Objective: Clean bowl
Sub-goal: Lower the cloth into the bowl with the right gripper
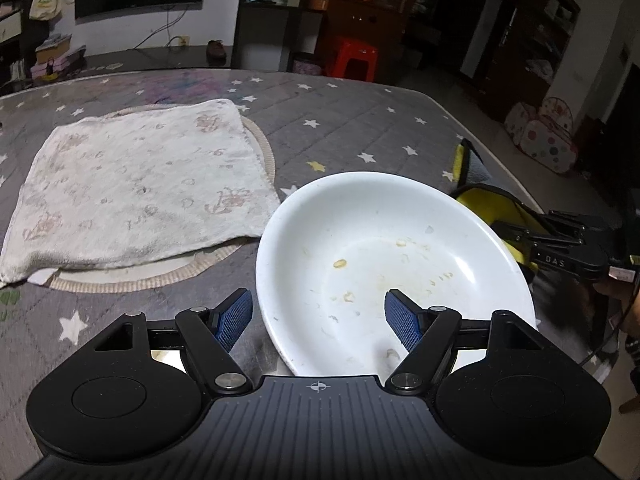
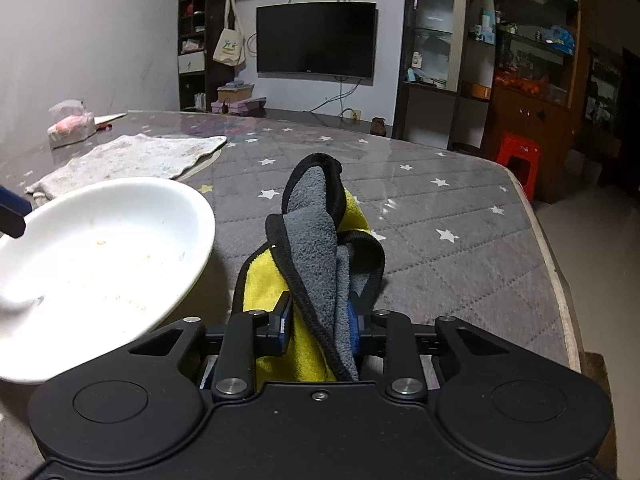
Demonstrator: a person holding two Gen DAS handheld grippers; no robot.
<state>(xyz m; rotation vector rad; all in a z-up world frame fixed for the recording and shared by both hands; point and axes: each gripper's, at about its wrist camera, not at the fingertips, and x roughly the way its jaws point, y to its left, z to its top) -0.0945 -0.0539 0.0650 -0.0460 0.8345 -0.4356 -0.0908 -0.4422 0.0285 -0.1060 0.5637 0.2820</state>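
Observation:
A white bowl [image 1: 400, 240] with yellowish food smears inside sits on the grey star-patterned table. My left gripper [image 1: 320, 316] is open at its near rim. One blue pad is outside the bowl, the other inside, and neither presses the rim. In the right wrist view the bowl [image 2: 100, 248] lies to the left. My right gripper [image 2: 320, 324] is shut on a bunched yellow and grey cloth [image 2: 316, 248] with black trim, which stands up between the pads. From the left wrist view, the cloth [image 1: 480, 200] and right gripper [image 1: 520, 236] sit just right of the bowl.
A worn white towel [image 1: 140, 188] lies over a round woven mat [image 1: 264, 148], left of the bowl. A tissue pack [image 2: 72, 126] sits at the far left of the table. The table's right edge [image 2: 560, 280] drops to the floor, with a red stool [image 2: 516, 160] beyond.

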